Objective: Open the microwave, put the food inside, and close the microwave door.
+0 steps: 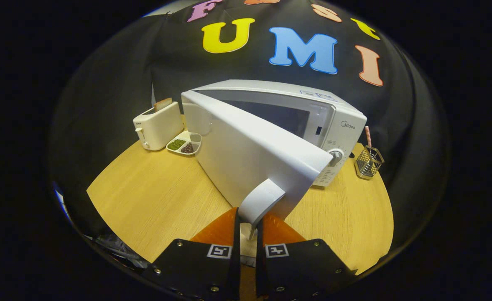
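Microwave [337,121], branded Midea, door [254,154] swung half open; tool [248,228] apparently clamped on its handle [262,200].

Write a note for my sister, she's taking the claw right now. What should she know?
Claw: shut on the microwave door handle.
Microwave door: swung partly open, microwave on the wooden table.
Food: divided tray sits beside the toaster, beyond the door, untouched.
Done: door opened partway.
Left: open fully, let go, put the tray inside, close the door.
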### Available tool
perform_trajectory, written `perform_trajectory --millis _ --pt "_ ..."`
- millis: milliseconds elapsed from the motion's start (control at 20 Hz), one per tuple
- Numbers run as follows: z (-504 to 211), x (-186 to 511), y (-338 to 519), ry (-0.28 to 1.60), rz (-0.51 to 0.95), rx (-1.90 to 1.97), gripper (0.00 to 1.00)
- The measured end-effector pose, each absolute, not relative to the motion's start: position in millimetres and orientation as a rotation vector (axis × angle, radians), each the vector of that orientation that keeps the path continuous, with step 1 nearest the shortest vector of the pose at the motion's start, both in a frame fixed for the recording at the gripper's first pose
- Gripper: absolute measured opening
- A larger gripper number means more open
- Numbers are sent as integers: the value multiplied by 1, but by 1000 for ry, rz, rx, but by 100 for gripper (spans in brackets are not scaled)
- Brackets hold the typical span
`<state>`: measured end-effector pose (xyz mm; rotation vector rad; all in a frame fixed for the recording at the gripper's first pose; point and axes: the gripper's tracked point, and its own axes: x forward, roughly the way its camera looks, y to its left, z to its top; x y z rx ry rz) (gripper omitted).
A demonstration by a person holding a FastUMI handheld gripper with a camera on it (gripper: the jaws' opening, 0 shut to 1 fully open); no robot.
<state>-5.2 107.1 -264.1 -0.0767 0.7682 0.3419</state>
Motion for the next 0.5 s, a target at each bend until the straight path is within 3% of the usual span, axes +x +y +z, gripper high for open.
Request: perform_trajectory --millis 350,400,500 --pt "-260 -41 136 774 382 -125 20" --pt "-259 -47 139 783 380 -121 33" --pt "-261 -53 143 794 378 -115 33"
